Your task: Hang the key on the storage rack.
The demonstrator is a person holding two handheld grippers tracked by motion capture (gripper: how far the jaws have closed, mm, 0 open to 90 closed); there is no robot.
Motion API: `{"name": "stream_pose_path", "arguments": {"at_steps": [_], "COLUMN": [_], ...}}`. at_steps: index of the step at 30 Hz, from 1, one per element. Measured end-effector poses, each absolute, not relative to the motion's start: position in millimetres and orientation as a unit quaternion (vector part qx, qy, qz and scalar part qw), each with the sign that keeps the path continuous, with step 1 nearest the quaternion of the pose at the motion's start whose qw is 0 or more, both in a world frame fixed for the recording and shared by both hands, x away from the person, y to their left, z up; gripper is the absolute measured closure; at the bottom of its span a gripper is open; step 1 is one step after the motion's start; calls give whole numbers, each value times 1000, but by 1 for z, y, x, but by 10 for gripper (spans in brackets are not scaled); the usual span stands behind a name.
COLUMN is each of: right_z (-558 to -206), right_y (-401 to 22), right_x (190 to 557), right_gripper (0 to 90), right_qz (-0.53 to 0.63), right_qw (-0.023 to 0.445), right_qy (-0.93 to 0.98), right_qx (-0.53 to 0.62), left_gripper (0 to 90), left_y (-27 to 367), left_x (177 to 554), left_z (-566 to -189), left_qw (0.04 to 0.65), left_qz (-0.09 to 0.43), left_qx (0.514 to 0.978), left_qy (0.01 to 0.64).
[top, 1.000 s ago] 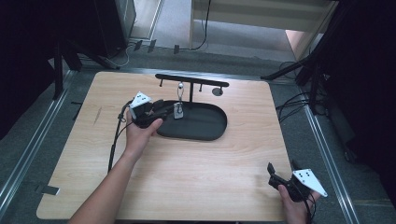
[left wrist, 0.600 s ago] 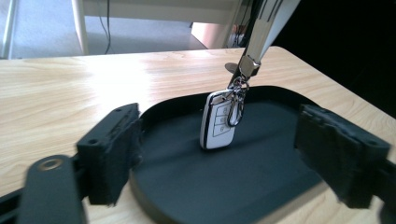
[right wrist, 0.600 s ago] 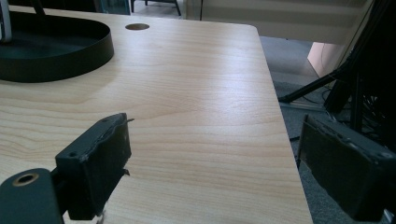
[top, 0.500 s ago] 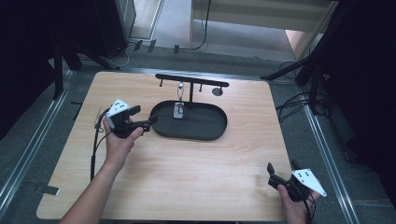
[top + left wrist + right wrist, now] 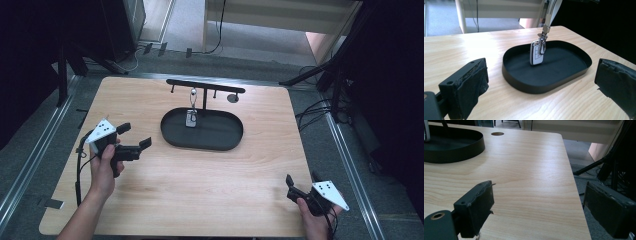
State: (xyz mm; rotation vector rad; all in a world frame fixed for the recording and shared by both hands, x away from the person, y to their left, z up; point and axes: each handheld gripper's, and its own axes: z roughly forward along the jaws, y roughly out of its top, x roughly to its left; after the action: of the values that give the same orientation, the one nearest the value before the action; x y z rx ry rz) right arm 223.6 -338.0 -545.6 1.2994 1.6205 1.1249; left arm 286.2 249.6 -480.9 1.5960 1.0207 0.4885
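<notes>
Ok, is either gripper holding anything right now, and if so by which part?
Nothing is held. The left gripper has just been opening, nothing between its jaws; the key fob hangs from the rack over the tray. The right gripper is open and empty.

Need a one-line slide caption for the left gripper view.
Open left gripper faces car key hanging over black tray.

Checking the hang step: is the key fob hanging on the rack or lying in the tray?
Hanging. The key fob dangles upright from the rack by its ring, over the tray.
</notes>
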Motion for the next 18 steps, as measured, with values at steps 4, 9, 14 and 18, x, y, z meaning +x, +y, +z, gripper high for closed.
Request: {"name": "stream_pose_path", "arguments": {"at_steps": [4, 9, 14, 18], "right_z": [-546, -546, -546, -546], "right_y": [-338, -338, -337, -337], "right_x": [224, 224, 224, 224], "right_gripper": [98, 98, 98, 98], "right_qz": [440, 439, 438, 436], "right_qw": [380, 381, 380, 382], "right_qy": [635, 636, 636, 637], "right_qx": [509, 508, 509, 508], "left_gripper": [0, 0, 0, 0], "left_y": [260, 275, 293, 312], "left_x": [274, 256, 237, 223], "left_z": [-484, -491, -502, -511], "left_qw": [554, 554, 537, 531], "left_qz": [216, 228, 243, 250], "left_qx": [675, 664, 661, 647], "left_qy": [437, 447, 464, 487]}}
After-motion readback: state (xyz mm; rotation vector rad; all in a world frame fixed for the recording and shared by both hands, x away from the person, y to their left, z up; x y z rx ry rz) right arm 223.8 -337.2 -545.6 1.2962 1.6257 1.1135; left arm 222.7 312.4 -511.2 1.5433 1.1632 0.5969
